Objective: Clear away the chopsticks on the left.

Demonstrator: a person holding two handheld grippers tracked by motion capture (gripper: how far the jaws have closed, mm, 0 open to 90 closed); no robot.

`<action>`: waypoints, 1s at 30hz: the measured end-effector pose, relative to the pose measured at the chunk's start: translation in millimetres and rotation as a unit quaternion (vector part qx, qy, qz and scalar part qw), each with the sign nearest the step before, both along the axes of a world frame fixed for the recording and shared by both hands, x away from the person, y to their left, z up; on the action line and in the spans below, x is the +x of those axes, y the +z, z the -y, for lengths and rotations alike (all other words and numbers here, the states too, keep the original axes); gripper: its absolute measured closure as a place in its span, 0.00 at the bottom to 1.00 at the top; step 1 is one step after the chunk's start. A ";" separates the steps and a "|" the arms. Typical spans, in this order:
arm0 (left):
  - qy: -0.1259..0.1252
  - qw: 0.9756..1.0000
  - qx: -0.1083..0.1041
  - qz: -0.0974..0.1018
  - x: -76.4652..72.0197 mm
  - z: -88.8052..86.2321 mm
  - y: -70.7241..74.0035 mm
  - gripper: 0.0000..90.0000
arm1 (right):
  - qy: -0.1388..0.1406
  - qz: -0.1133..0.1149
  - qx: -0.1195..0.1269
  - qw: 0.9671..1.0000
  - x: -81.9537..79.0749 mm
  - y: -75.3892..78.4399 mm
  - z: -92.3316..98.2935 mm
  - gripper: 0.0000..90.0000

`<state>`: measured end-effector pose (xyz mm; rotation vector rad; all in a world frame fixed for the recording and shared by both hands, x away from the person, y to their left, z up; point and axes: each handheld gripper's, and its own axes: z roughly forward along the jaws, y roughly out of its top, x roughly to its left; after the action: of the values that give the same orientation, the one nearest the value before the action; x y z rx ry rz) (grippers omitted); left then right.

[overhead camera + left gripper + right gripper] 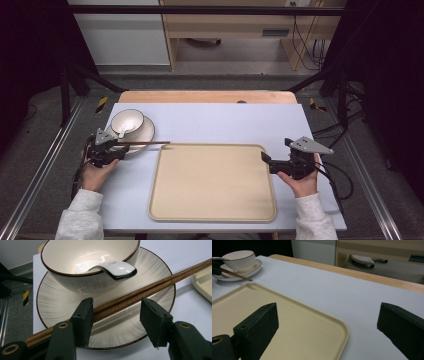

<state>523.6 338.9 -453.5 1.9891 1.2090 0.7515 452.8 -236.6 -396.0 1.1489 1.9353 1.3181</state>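
1. Where the pale blue tabletop (225,122) meets its far left corner, a cream ribbed ceramic plate with a dark rim (145,131) sits, carrying a cream ceramic bowl with a dark rim (126,121).
2. A white ceramic spoon with a dark edge (117,268) rests in the bowl, its handle hanging out over the bowl's rim.
3. A pair of brown wooden chopsticks (145,144) lies across the near part of the plate, the tips reaching toward the far left corner of the tray.
4. The left gripper (120,150), held in the person's left hand (96,172), is at the near edge of the plate; in the left gripper view its fingers (83,320) stand spread apart, with the chopsticks running between them and touching the left one, the right one clear of them, so nothing is clamped.
5. A large beige rectangular plastic tray (212,182) lies at the middle of the tabletop toward the near edge.
6. The right gripper (265,157), held in the person's right hand (301,182), is at the tray's right edge; in the right gripper view its fingers (259,325) stand wide apart and hold nothing, one over the tray's corner and the other over bare tabletop.
7. Beyond the far edge of the tabletop, a strip of light wood (207,96) shows.
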 end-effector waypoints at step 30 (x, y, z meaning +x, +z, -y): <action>-0.008 1.000 -0.008 0.025 2.6 -1.5 -0.5 0.50 | 0.003 -0.001 -0.002 1.000 0.2 -0.1 0.3 0.04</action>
<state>526.2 340.3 -454.0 1.9542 1.1648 0.7761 453.0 -236.8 -396.1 1.1437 1.9440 1.3161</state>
